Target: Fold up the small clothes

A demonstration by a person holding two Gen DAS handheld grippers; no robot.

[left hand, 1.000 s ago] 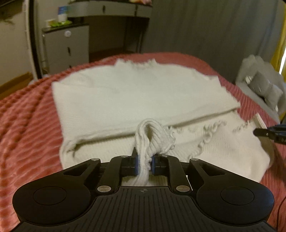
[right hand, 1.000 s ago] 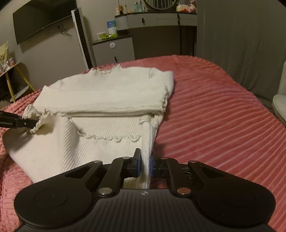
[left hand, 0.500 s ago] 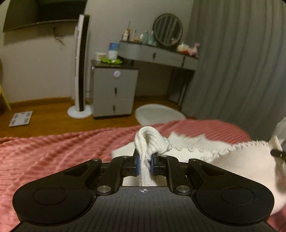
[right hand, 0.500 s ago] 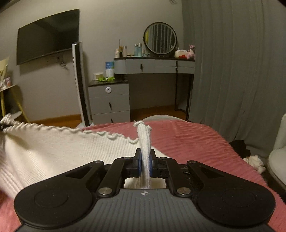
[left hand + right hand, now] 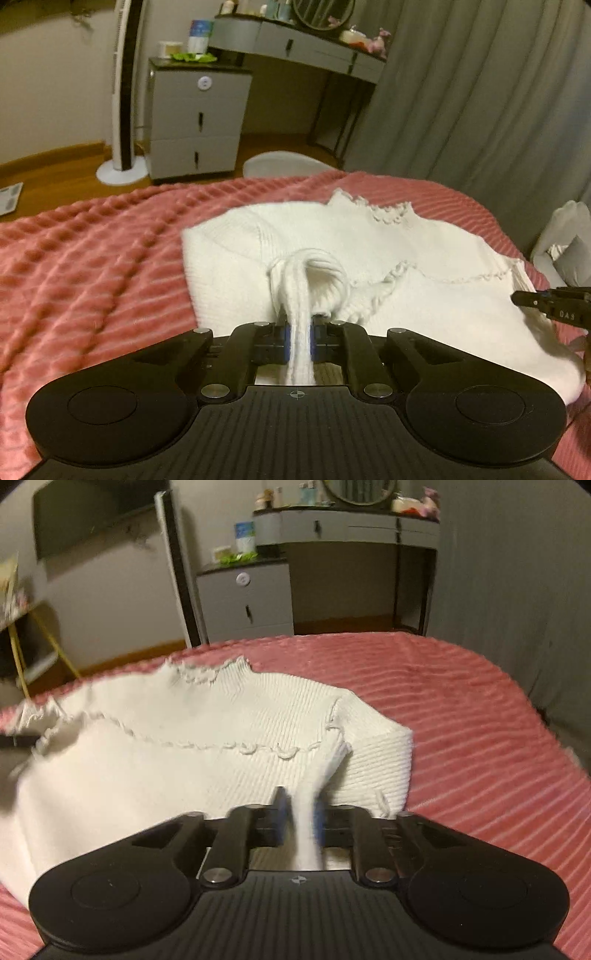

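White knit sweater [image 5: 424, 295] lies on the pink ribbed bedspread [image 5: 92, 258], its scalloped hem folded up towards the collar; half a second ago that hem hung raised off the bed. Left gripper [image 5: 299, 338] and right gripper [image 5: 299, 819] each angle downward, pinching a hem corner.

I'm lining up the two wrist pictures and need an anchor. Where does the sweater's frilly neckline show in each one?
Left wrist view: the frilly neckline sits right of centre, at the far edge of the white knit sweater.
Right wrist view: the neckline sits left of centre, again at the sweater's far edge.
Shared landmark: the grey drawer cabinet with a round white knob, beyond the bed.
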